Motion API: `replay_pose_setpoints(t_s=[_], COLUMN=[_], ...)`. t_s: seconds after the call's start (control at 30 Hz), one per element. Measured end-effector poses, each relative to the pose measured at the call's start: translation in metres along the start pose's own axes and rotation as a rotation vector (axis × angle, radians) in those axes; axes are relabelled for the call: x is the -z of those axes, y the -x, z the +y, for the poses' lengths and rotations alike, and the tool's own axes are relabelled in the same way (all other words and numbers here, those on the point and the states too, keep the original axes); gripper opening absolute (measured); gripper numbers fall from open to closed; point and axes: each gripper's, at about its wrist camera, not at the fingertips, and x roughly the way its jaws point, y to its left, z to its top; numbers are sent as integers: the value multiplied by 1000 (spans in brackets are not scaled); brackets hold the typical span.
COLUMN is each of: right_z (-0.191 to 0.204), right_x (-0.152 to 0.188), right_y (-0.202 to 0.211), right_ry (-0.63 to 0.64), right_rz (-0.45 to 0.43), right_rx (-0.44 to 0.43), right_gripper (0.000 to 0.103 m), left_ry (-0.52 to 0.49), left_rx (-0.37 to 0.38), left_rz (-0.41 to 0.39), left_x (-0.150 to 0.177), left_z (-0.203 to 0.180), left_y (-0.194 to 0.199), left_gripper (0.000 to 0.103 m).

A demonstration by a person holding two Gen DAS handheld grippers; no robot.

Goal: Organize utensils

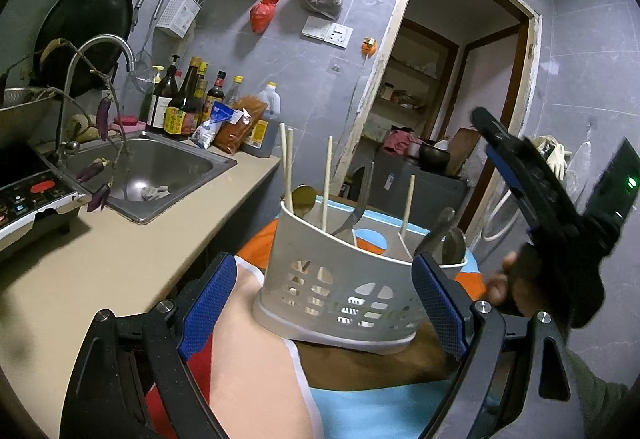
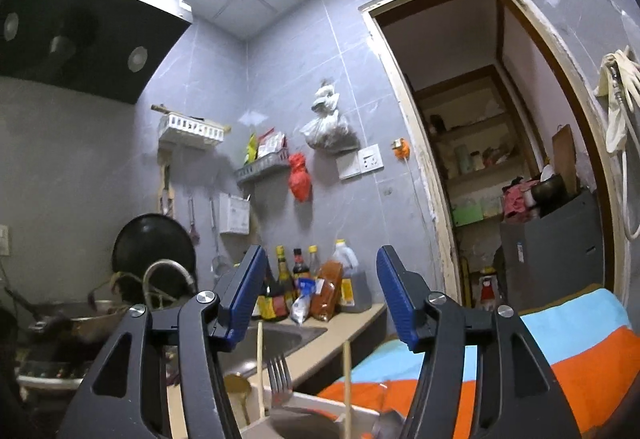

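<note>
A white slotted utensil holder (image 1: 344,291) stands on a striped orange and blue cloth (image 1: 256,379). In it are pale chopsticks (image 1: 329,175), a gold spoon (image 1: 303,199), a fork (image 1: 358,215) and a dark spoon (image 1: 454,245). My left gripper (image 1: 324,303) is open and straddles the holder; its right pad lies against the holder's end, while the left pad stands apart from it. My right gripper (image 2: 320,271) is open and empty, just above the fork (image 2: 280,375) and chopsticks (image 2: 260,359). The left wrist view shows it raised at the right (image 1: 486,127), with a hand (image 1: 504,279) on it.
A beige counter (image 1: 100,259) runs along the left with a steel sink (image 1: 160,175), a faucet (image 1: 100,47), sauce bottles (image 1: 192,99) and an induction cooker (image 1: 28,195). A wok hangs on the wall. An open doorway (image 2: 500,159) is at the right.
</note>
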Motion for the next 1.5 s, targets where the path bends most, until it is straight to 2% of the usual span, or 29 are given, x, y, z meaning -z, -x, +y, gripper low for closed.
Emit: replay_pose_setpoints(t_s=[0.13,0.2,0.33,0.47,0.6,0.9,1.0,1.17,1.5], right_z=[-5,-7,-10,-14,-16,-15,-13,-7,-10], right_x=[-14,-21,-28,-28,-26,-19,-15,-9,0], right_y=[28,45,78,115,147,205,219,233,237], right_ry=[9,19,34,39,48,63,74,127,113], right_rz=[8,25,81,156,211,279,286,286,319], right_rx=[17,28,57,118,174,285,305,346,360], right_gripper=[60,67,73,80,81,94,99,103,103], left_ry=[-9,-23,-66,-120,-163,-243,-264,-281,-272], left_rx=[10,15,28,32,32,32,34,23,11], left_rz=[-4,-11,-35,-36,-27,-42,-53,-63,-51], left_x=[-3,-3,-1,8,20,50,57,65,74], left_z=[-9,-16,-36,-54,-69,-91,-96,-100,-99], left_y=[8,13,28,40,53,85,91,94,94], left_gripper=[86,86,86,87,90,94,95,95,96])
